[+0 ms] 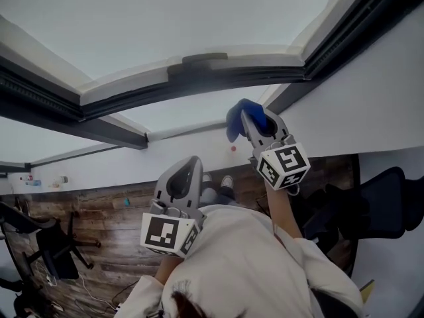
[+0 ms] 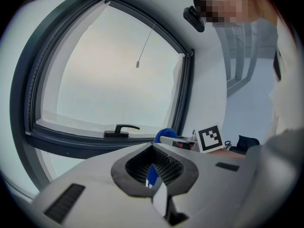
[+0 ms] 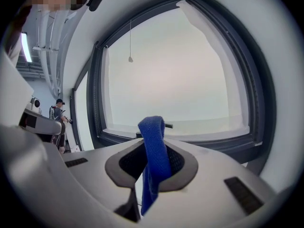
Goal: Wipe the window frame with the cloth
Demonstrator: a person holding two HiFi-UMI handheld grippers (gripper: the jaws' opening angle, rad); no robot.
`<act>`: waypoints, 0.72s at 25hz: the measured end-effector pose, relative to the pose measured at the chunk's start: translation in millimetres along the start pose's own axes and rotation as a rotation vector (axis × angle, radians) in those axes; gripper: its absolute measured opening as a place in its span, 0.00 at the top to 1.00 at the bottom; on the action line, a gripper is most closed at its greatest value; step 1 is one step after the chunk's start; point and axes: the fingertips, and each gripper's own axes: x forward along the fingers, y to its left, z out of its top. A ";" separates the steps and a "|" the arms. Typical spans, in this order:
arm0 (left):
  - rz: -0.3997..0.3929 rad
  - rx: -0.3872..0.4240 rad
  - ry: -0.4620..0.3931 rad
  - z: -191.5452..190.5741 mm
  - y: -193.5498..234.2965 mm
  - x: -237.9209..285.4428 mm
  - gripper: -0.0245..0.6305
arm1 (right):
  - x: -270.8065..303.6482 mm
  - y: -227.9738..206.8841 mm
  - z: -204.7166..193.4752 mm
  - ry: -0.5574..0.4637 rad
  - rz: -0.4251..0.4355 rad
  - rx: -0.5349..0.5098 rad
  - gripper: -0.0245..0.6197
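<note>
Right hand-held gripper (image 3: 151, 167) is where my worry sits. Its jaws are closed down on a folded blue terry cloth (image 3: 153, 141), pinching it across a narrow band. A short rounded fold stands up past the tips and a loose tail hangs down below the grip. I judge that hold thin for wiping: friction along the dark grey metal window frame (image 1: 218, 75) could drag the fold back through the jaws or pull the cloth out entirely. With so little fabric ahead of the tips, pressing hard could also put the grey jaw bodies on the frame instead of the cloth. The black lever window handle (image 2: 121, 128) sits on the lower rail, and a sweep along that rail could catch the cloth or the hanging tail on it.

From the head view the cloth is up by the lower right corner of the frame, close to the white ledge under it. I cannot tell whether it is touching yet.

Left hand-held gripper (image 2: 153, 170) hangs lower, near the person's chest and well apart from the frame. Its jaws are brought together with nothing gripped that I can make out. A thin blue sliver shows in the hollow between them, and I cannot identify it.
</note>
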 end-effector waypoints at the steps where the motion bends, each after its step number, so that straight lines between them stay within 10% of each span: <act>1: -0.001 0.001 -0.001 3.1 5.5 -1.4 0.96 | 10.1 4.5 3.2 0.010 0.003 -0.019 0.88; 18: -0.088 -0.044 -0.014 15.5 67.4 -17.5 0.96 | 171.4 52.6 -22.5 0.191 0.021 -0.177 0.88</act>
